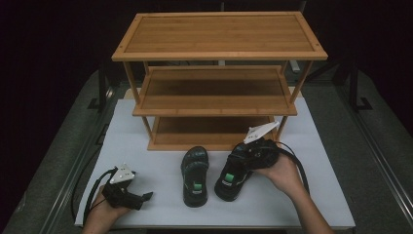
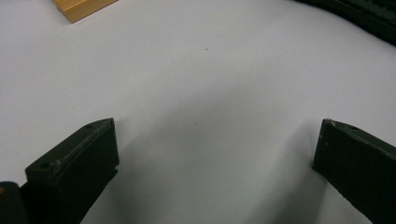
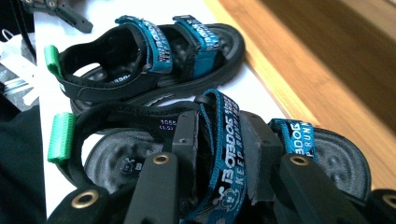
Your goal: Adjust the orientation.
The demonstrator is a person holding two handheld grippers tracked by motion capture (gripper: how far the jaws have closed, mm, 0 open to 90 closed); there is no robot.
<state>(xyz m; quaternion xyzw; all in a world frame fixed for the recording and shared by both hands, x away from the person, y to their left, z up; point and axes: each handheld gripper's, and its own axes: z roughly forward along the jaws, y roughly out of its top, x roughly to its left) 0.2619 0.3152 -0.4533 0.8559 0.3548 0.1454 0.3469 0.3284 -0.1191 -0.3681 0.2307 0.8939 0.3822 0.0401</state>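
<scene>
A: Where did the gripped sandal (image 1: 234, 171) sit relative to the wooden rack (image 1: 219, 80)?

B: Just in front of the rack's bottom shelf, toward its right end, toe tilted up off the white tabletop (image 1: 146, 146) while the heel looked low, at or near the surface. The right gripper (image 3: 217, 140) was clamped on the blue strap (image 3: 223, 154) over the sandal's middle, jaws pinching the webbing from both sides.

A: And the other sandal (image 1: 195, 176)?

B: It lay flat, just left of the held one, also in front of the rack.

A: The left gripper (image 1: 127, 194)?

B: Well to the left of the rack's front, jaws apart, nothing between them, only bare tabletop below.

A: What seemed risky?

B: The grip was on soft webbing alone, not the sole. The sandal could swing or droop from that strap, so its toe might have caught the bottom shelf's front edge going in. A slipping or opening strap would have dropped it, and the dragging heel might have nudged its neighbour.
</scene>
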